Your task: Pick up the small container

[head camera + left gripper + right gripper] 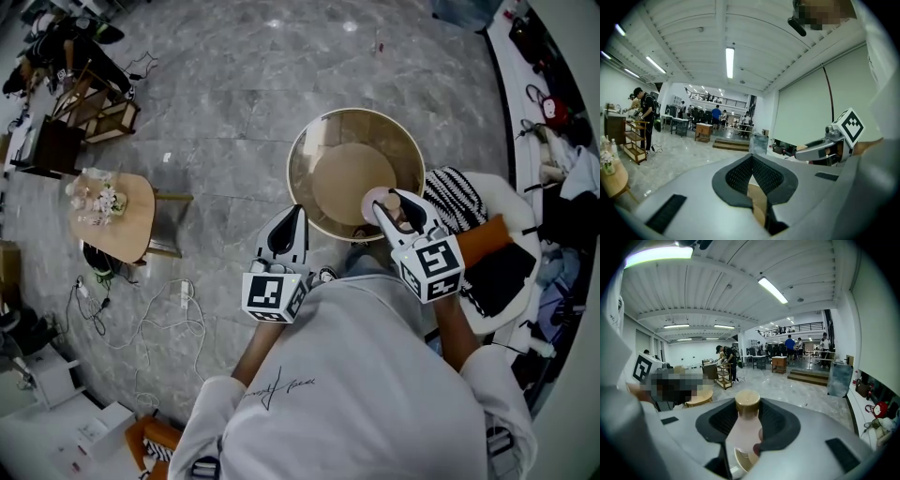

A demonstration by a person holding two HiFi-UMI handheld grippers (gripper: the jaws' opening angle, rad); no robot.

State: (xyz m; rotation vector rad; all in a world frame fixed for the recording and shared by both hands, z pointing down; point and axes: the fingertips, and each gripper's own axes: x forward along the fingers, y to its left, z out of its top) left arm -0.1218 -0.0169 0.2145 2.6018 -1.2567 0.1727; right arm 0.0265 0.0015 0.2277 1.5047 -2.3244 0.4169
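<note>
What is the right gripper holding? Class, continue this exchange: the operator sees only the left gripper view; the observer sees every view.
Observer: The right gripper is shut on the small container, pale pink with a tan cap.
Operator: What is beneath it?
Observer: The head view shows a round table under its jaws.
Operator: Where is my left gripper?
Observer: The left gripper hangs at that table's near rim, beside the right one.
</note>
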